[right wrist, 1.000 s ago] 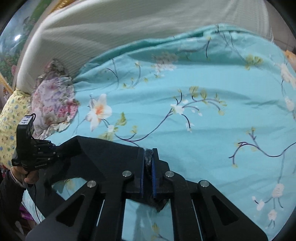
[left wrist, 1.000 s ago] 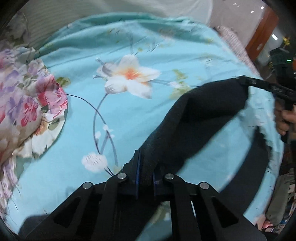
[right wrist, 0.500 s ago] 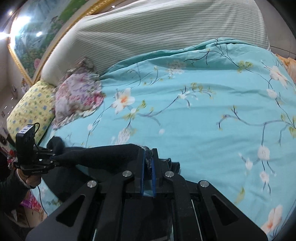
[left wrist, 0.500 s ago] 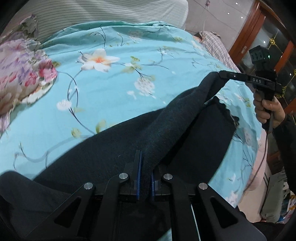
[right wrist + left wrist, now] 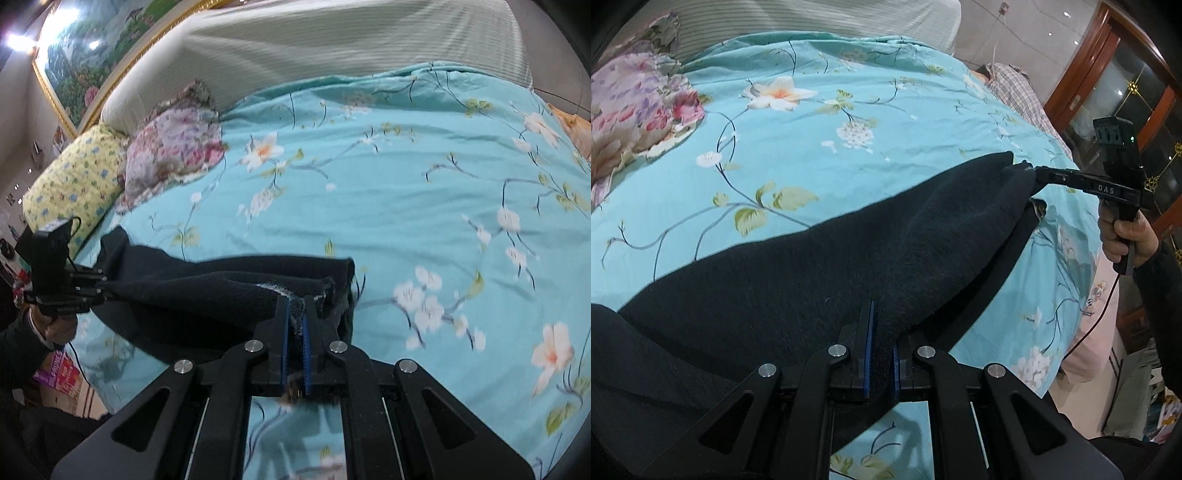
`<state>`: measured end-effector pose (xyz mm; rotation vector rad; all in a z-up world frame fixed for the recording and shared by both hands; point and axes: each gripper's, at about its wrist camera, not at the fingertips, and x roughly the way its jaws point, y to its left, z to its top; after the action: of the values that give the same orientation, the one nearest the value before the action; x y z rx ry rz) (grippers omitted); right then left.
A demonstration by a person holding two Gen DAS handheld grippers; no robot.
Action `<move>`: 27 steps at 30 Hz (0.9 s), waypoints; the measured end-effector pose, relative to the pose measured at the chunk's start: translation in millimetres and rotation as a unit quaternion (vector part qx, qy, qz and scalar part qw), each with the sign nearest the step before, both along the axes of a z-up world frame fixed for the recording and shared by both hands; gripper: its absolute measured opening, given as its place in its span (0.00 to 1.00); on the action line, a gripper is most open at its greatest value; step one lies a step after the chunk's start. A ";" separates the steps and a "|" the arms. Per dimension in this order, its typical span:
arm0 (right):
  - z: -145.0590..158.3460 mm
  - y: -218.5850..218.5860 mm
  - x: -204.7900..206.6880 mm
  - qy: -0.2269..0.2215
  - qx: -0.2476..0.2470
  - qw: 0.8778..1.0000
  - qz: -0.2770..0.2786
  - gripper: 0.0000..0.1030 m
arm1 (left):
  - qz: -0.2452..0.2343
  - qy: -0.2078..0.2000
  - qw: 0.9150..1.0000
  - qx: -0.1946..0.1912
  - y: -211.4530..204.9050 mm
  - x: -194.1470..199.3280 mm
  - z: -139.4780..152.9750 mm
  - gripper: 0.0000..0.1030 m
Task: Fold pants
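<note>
Dark fleece pants (image 5: 820, 280) stretch across a turquoise floral bedspread (image 5: 849, 110). My left gripper (image 5: 880, 354) is shut on one edge of the pants. My right gripper (image 5: 294, 325) is shut on the other end (image 5: 221, 291), where a light inner edge shows. In the left wrist view the right gripper (image 5: 1039, 174) pinches the far corner at the right. In the right wrist view the left gripper (image 5: 101, 284) holds the far end at the left. The cloth hangs taut between them, low over the bed.
A pink floral pillow (image 5: 631, 107) lies at the bed's left; a yellow pillow (image 5: 70, 184) sits beside it. A striped headboard cushion (image 5: 332, 40) runs along the back. A plaid cloth (image 5: 1015, 88) and wooden door (image 5: 1108, 74) are at the right.
Both grippers have carried the pants forward over the bed and lowered them. More of the dark cloth now lies spread on the bedspread. Both grips are unchanged.
</note>
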<state>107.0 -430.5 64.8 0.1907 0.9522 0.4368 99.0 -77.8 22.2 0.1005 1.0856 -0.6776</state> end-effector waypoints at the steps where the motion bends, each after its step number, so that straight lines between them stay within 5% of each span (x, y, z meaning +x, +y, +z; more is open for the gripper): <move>1: -2.3 0.8 -2.7 0.004 -0.004 1.000 0.000 0.07 | -0.001 0.001 1.000 0.001 0.1 -1.0 -1.8 0.06; 9: -27.8 4.5 -14.6 0.038 -0.052 0.998 0.000 0.07 | 0.001 0.016 1.000 0.004 -4.0 -7.3 -23.3 0.08; 15: -28.4 7.9 -18.6 0.048 -0.071 0.996 -0.012 0.08 | 0.000 0.017 1.000 -0.002 -4.9 -15.5 -29.7 0.22; 20: -15.7 6.6 -25.8 0.047 -0.076 0.994 -0.055 0.30 | -0.002 0.028 0.999 -0.017 0.2 -28.1 -33.9 0.38; 27: 16.9 29.9 -35.5 -0.007 -0.044 0.996 -0.074 0.38 | 0.024 0.033 0.998 -0.041 25.1 -40.8 -27.9 0.38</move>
<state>71.5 -400.5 81.7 0.1768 0.9341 0.2602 58.2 -52.7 -5.6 -0.0185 1.1186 -0.6861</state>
